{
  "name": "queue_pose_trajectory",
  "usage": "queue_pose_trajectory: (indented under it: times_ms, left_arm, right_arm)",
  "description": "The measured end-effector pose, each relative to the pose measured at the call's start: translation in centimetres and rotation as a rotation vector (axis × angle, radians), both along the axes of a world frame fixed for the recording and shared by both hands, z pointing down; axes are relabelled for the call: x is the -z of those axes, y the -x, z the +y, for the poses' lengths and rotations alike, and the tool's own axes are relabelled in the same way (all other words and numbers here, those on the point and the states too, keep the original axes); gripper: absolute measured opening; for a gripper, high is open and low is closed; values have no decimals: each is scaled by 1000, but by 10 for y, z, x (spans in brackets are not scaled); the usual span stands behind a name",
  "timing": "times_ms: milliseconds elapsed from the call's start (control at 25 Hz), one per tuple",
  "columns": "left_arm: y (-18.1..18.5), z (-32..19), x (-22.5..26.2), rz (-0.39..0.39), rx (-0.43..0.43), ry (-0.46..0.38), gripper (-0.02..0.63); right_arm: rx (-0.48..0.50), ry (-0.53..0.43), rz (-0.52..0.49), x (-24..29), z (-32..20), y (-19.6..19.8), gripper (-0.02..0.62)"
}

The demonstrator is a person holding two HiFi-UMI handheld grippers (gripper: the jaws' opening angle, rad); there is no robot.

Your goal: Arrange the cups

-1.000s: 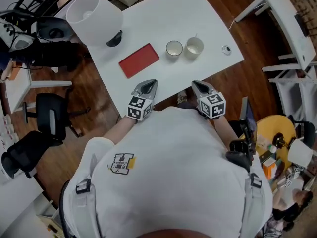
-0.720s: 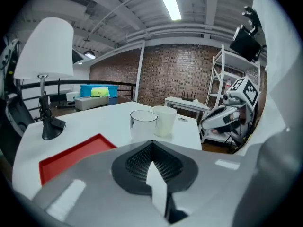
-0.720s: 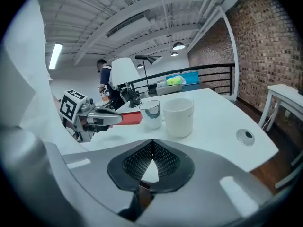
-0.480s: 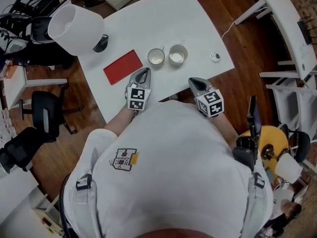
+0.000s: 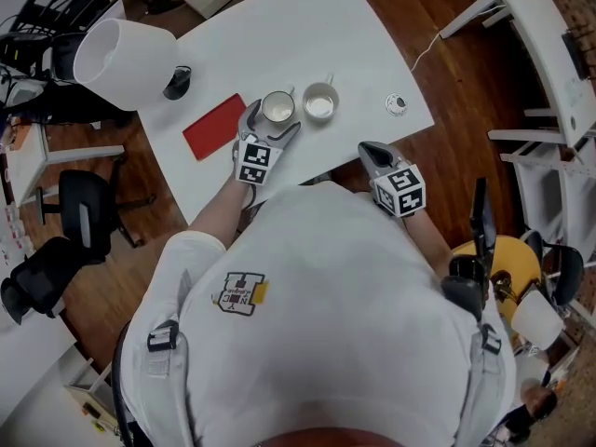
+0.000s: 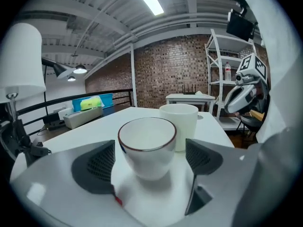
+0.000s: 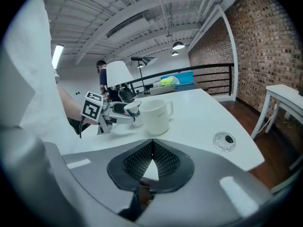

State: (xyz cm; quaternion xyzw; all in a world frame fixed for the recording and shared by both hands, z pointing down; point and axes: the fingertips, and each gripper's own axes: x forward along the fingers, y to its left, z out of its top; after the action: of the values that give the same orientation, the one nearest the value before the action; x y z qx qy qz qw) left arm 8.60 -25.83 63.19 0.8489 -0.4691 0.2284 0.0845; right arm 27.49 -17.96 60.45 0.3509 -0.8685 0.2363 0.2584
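The left gripper (image 5: 269,127) is out over the white worktop (image 5: 363,45) with its jaws spread wide; they have just been opening. Between them stands a small white cup with a dark rim (image 6: 147,145), upright on the worktop. There looks to be a sliver of gap between the cup and the pad on either side, though from this angle I cannot be sure the pads are clear of it.

Just beside that cup, on the side towards the right gripper, stands a white mug (image 5: 319,102), also upright, the two close together and perhaps touching. A flat red rectangle (image 5: 214,127) lies on the worktop on the other side of the left gripper, and a large white lampshade (image 5: 125,57) hangs over the worktop's far left corner. A small round disc (image 5: 398,105) lies near the right-hand edge, well apart from the cups.

The right gripper (image 5: 371,153) sits at the near edge of the worktop, its jaws pressed together with nothing in them, pointing towards the mug.
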Motion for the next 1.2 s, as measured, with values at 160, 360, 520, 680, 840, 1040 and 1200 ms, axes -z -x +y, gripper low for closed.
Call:
queue_pose_trajectory:
  times_ms: [160, 360, 520, 680, 840, 1040, 1200]
  left_arm:
    - [-8, -12, -2, -24, -28, -4, 453]
    - [-13, -21, -5, -56, -62, -7, 453]
    - [-13, -24, -5, -56, -50, -18, 416]
    - [-12, -24, -5, -51, -41, -8, 411]
    - [-11, -21, -6, -45, -30, -8, 410]
    - [-16, -1, -4, -42, -44, -18, 410]
    - [-12, 30, -6, -43, -44, -9, 410]
  right_arm:
    - [-3, 11, 5, -4, 1, -13, 0]
    - [-1, 12, 13, -6, 2, -17, 0]
    - [-6, 18, 18, -5, 3, -15, 0]
    - [4, 15, 26, -3, 7, -8, 0]
    - [4, 6, 37, -1, 8, -5, 0]
    - [24, 1, 41, 1, 10, 1, 0]
    - [89, -11, 40, 3, 13, 22, 0]
